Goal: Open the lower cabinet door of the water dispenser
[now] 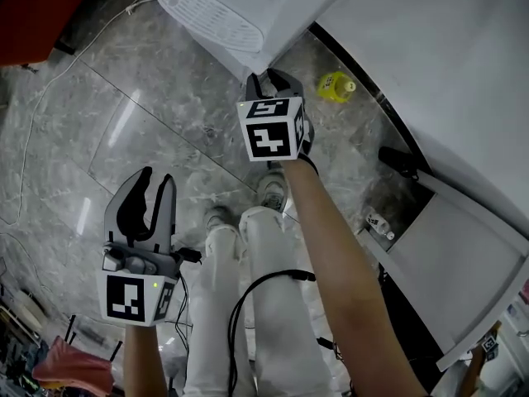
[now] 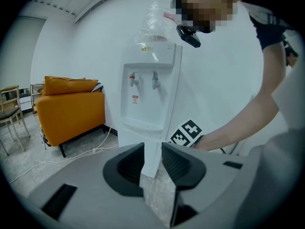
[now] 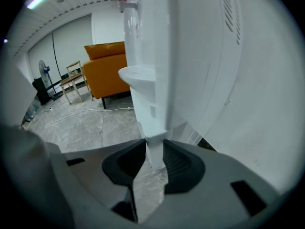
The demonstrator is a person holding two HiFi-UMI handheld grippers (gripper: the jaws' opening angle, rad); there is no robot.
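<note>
The right claw [image 3: 155, 148] pinches the lower cabinet door [image 3: 151, 124] by its thin edge, between the pads. The door is probably light, stiff, slippery plastic, so hold near that free edge. The left claw [image 2: 152, 152] is half-open and empty.

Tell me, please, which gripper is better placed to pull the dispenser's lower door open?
Right. The right gripper has its fingers closed on the door edge of the water dispenser; the left gripper hangs empty, fingers apart, well back.

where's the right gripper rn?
Head view, top centre: right gripper at the water dispenser base, jaws closed on the lower cabinet door edge, yellow bottle just right.
</note>
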